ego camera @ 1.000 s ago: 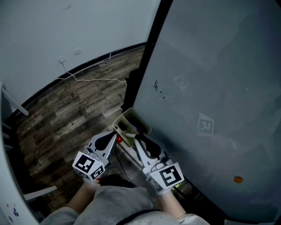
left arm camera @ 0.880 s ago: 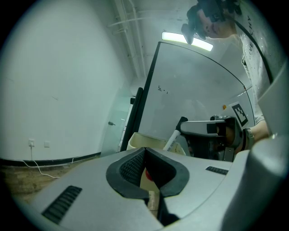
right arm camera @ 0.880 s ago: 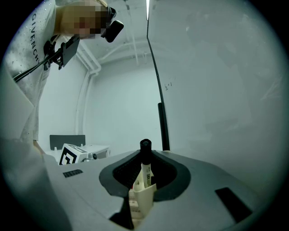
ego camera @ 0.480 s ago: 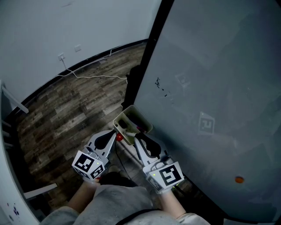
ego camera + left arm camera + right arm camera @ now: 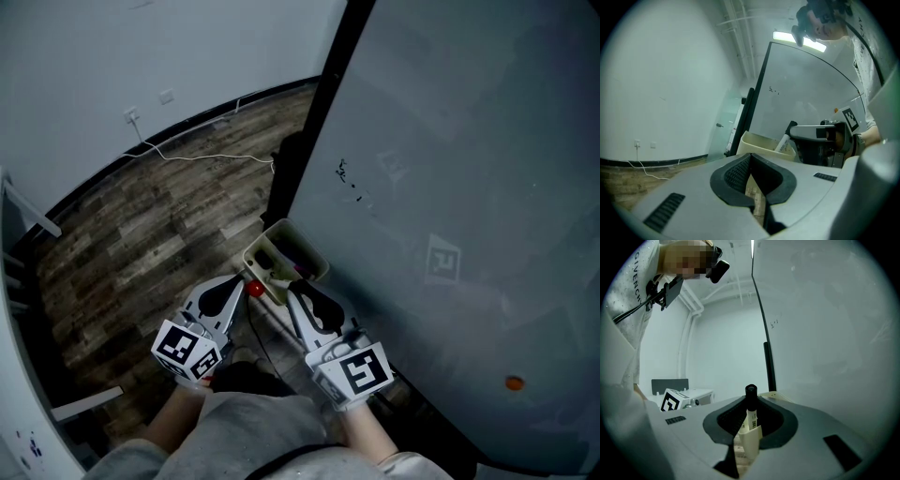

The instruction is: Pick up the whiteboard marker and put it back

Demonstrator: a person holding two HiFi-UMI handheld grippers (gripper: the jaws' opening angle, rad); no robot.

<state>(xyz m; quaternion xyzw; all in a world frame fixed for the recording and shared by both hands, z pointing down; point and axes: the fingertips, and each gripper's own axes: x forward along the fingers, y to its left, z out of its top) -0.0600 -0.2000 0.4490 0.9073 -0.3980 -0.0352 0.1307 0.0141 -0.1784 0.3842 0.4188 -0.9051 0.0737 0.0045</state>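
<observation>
A whiteboard marker (image 5: 750, 409) with a black cap and white body stands upright between my right gripper's (image 5: 750, 403) jaws, which are shut on it. In the left gripper view the marker (image 5: 783, 139) hangs from the right gripper's tip, its lower end inside the cream box (image 5: 759, 142). From the head view this box (image 5: 281, 232) is fixed at the whiteboard's (image 5: 450, 169) lower edge, with my right gripper (image 5: 291, 289) at its near rim. My left gripper (image 5: 246, 287) sits just left of the box, shut and empty (image 5: 750, 158).
A small red thing (image 5: 253, 289) shows by the left gripper's tip. The whiteboard's dark frame (image 5: 314, 112) runs up beside the box. A white cable (image 5: 202, 156) lies on the wooden floor (image 5: 141, 234) below a wall socket (image 5: 131, 116).
Both grippers stay at the box with the marker held. Only the view has shifted slightly, so box and grippers sit a little higher in the picture.
</observation>
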